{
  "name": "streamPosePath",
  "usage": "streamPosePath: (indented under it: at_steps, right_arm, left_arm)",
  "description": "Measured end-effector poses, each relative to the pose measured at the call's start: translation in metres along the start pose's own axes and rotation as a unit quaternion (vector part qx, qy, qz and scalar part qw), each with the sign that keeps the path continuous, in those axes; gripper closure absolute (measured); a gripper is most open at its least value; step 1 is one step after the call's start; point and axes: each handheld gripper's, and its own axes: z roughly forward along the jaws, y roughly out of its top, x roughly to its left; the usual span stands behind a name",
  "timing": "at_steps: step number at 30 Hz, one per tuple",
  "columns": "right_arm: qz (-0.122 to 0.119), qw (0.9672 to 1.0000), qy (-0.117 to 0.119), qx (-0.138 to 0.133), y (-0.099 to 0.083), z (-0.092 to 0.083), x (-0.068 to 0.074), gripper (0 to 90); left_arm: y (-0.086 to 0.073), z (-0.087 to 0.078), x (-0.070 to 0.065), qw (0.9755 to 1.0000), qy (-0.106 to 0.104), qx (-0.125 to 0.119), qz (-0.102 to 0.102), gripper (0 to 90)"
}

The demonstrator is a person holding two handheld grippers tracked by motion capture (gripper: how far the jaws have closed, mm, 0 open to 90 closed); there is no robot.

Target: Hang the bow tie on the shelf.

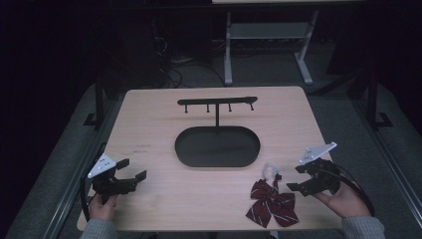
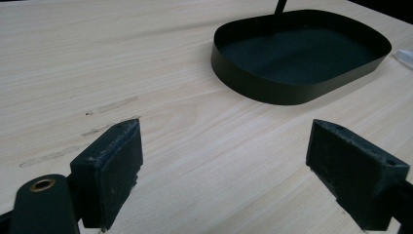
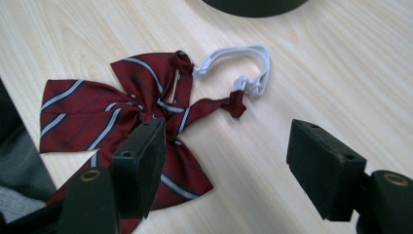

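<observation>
Item: striped bow tie [image 1: 271, 203], near right on the table [image 1: 149, 124], its white strap [image 3: 243, 63] toward the black stand tray [image 1: 217, 146]. Right gripper [image 1: 298, 178] released, empty, beside it; left gripper [image 1: 131, 169] released, idle. Risk: pinching only loose fabric, so the strap drags and snags.
</observation>
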Motion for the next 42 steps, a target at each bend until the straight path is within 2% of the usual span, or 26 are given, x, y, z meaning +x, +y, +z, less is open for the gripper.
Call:
streamPosePath:
  at_steps: [6, 12, 19, 23, 25, 28, 35, 38, 42]
  right_arm:
    - [-0.021, 0.9994, 0.008, 0.027, 0.02, 0.007, 0.0, 30.4]
    - [-0.043, 0.9984, 0.009, 0.035, 0.039, 0.009, -0.001, 30.4]
    - [-0.062, 0.996, 0.019, 0.062, 0.055, 0.021, -0.002, 32.5]
    - [-0.075, 0.9937, 0.027, 0.078, 0.065, 0.029, -0.007, 35.7]
    - [-0.073, 0.9936, 0.032, 0.081, 0.067, 0.031, -0.008, 37.3]
    - [-0.079, 0.9912, 0.037, 0.099, 0.074, 0.039, -0.013, 40.1]
    - [-0.08, 0.9886, 0.036, 0.123, 0.083, 0.054, -0.023, 47.1]
    - [-0.08, 0.9858, 0.036, 0.143, 0.087, 0.063, -0.026, 49.0]
    - [-0.075, 0.9847, 0.035, 0.154, 0.088, 0.071, -0.031, 51.8]
  left_arm:
    - [0.0, 0.001, -0.001, 1.0, 0.001, -0.001, -0.001, 12.9]
    - [0.0, 0.001, -0.001, 1.0, 0.002, -0.003, -0.006, 12.9]
    - [0.0, 0.002, -0.001, 1.0, 0.001, 0.001, 0.0, 12.9]
    - [0.0, 0.001, -0.001, 1.0, 0.001, 0.0, -0.005, 12.9]
    - [0.0, 0.001, -0.001, 1.0, 0.001, -0.001, -0.005, 12.9]
    - [0.0, 0.001, -0.001, 1.0, 0.001, -0.002, -0.005, 12.9]
    - [0.001, 0.003, -0.001, 1.0, -0.001, 0.001, -0.001, 12.9]
    - [0.001, 0.003, -0.001, 1.0, -0.002, 0.0, 0.0, 12.9]
    - [0.001, 0.003, 0.0, 1.0, -0.002, 0.002, -0.003, 12.9]
